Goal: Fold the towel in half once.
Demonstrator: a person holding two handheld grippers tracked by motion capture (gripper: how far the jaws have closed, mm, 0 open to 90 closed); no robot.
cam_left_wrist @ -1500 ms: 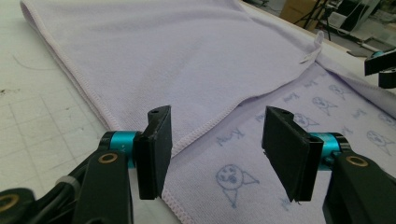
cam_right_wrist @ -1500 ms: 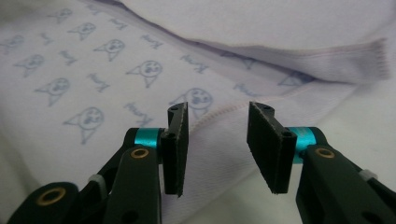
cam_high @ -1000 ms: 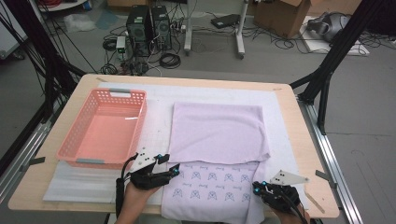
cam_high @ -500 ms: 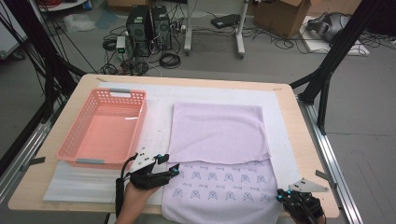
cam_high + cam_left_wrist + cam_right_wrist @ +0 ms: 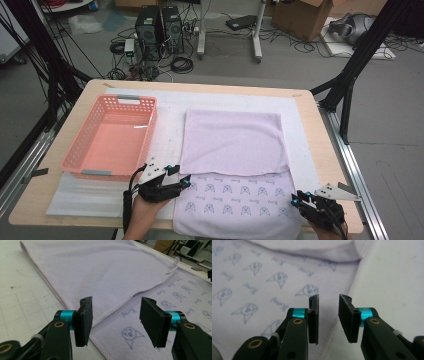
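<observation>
Here the left gripper point(image 5: 115, 320) hangs spread over the near-left hem of the half-folded lilac printed towel point(image 5: 232, 150). The right gripper point(image 5: 328, 316), narrowly parted, straddles its near-right hem.

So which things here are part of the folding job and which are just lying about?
In the job:
- lilac towel, part folded
- left hand-held gripper, open at its near-left edge
- right hand-held gripper, open at its near-right edge

Just lying about:
- pink basket
- computer towers
- cardboard box
</observation>
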